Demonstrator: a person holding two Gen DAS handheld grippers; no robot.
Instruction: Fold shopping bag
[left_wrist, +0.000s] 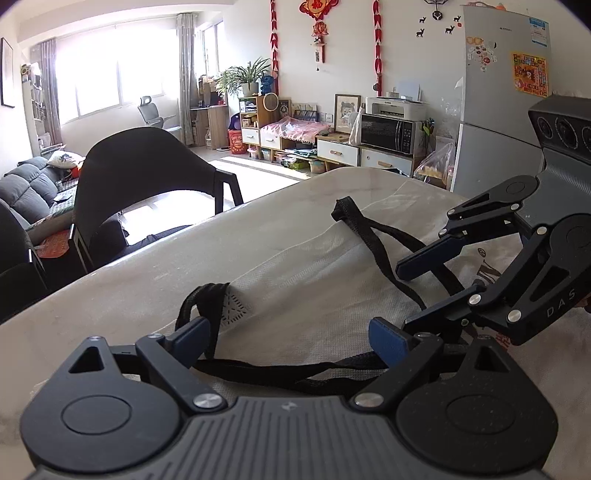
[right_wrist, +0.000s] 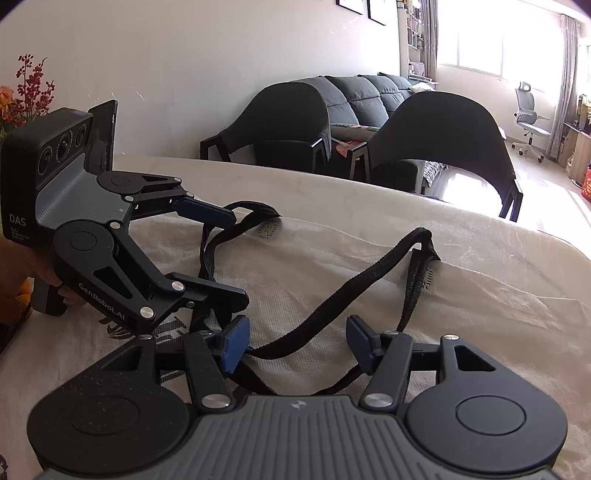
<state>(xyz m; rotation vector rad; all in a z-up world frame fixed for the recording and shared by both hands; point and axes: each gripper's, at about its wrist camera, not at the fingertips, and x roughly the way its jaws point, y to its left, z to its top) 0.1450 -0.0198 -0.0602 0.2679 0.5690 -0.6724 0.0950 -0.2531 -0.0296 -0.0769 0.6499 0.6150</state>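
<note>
A white non-woven shopping bag (left_wrist: 314, 295) (right_wrist: 480, 302) lies flat on the table. Its black strap handles (left_wrist: 384, 251) (right_wrist: 332, 299) trail loosely across it. My left gripper (left_wrist: 290, 341) (right_wrist: 238, 258) is open and low over the bag's handle end, with one strap running between its blue pads (left_wrist: 192, 338). My right gripper (right_wrist: 297, 343) (left_wrist: 404, 295) is open too, facing the left one across the bag, and straps lie between its fingers. Neither gripper clamps anything.
The pale table (left_wrist: 147, 288) (right_wrist: 369, 195) has two black chairs (right_wrist: 288, 122) (right_wrist: 443, 129) along its far edge. A dark tablet (right_wrist: 105, 133) stands on the table behind the left gripper. A grey fridge (left_wrist: 498, 110) is beyond the table's end.
</note>
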